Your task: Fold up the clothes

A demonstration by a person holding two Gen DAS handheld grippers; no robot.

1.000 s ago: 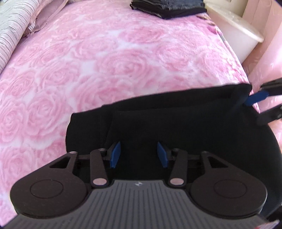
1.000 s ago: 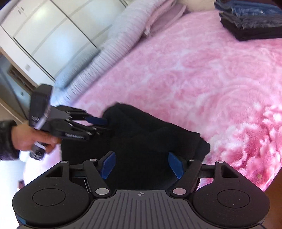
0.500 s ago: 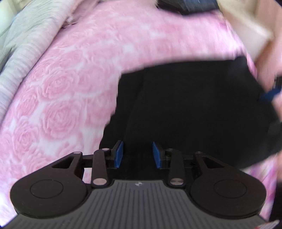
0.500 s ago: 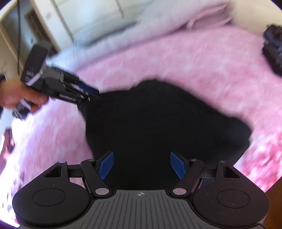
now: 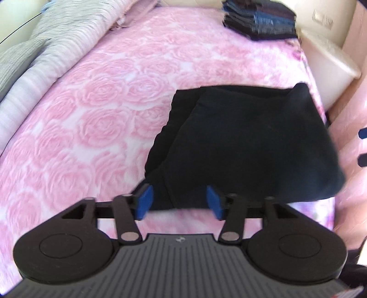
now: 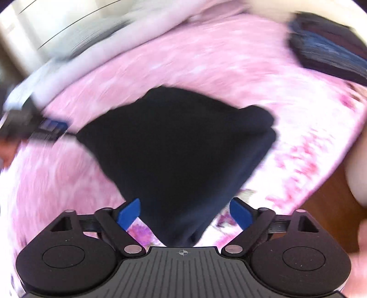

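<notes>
Black and soft, the garment (image 5: 247, 142) is lying folded on the blanket (image 5: 96, 110), near the bed's edge. In the left wrist view it is making a rough trapezoid with layered edges on its left side, where one fold is sitting on top of another. In the right wrist view the same garment (image 6: 181, 146) is looking like a blurred dark wedge, and its narrow end is reaching down between the fingers of the right gripper (image 6: 184, 214).

The left gripper (image 5: 179, 201) is opening its jaws. The near hem of the garment is lying between the blue pads (image 5: 145, 201), but they are not pressing on it. The right gripper is also opening wide; cloth is passing between its pads (image 6: 128, 212) and they are standing apart from it.

The blanket is pink and plush, with a raised pattern of roses. Along its far left side a striped grey and white quilt (image 5: 45, 52) is lying bunched up. At the far corner a stack (image 5: 259, 20) of folded dark and blue clothes is sitting on the blanket. Beside the bed, on the right, a cream tub (image 5: 328, 68) with a rounded rim is standing against a pale pink wall. In the right wrist view, white cabinet doors (image 6: 39, 20) are showing behind the bed, much blurred.
</notes>
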